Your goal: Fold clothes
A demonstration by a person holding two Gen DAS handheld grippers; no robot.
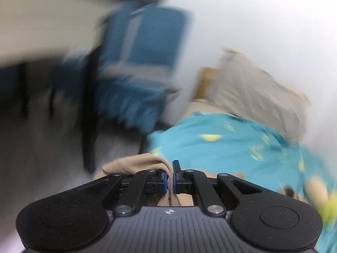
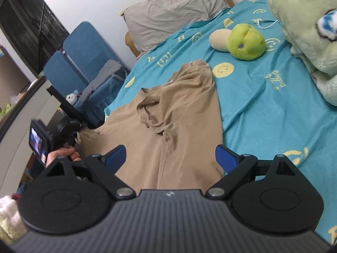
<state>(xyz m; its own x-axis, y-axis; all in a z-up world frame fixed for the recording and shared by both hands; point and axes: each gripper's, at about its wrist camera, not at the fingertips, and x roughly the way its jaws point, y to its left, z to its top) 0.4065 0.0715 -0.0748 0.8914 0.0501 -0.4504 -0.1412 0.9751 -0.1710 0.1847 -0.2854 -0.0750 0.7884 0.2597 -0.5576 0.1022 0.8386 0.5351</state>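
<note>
My left gripper [image 1: 170,176] is clamped on a bunched fold of the tan shirt [image 2: 168,122], the cloth squeezed between its blue pads. My right gripper [image 2: 170,158] hangs with its jaws spread wide above the shirt's lower part, holding nothing. The shirt lies crumpled on the blue bedsheet [image 2: 263,109], one edge trailing off the bed's side toward my left hand [image 2: 61,155]. Beyond it sit a green plush toy [image 2: 246,42], a grey pillow [image 2: 172,14] and a pale green blanket [image 2: 305,31]; a blue chair [image 2: 84,57] stands beside the bed. The left view is badly blurred, so its background is hard to read.
</note>
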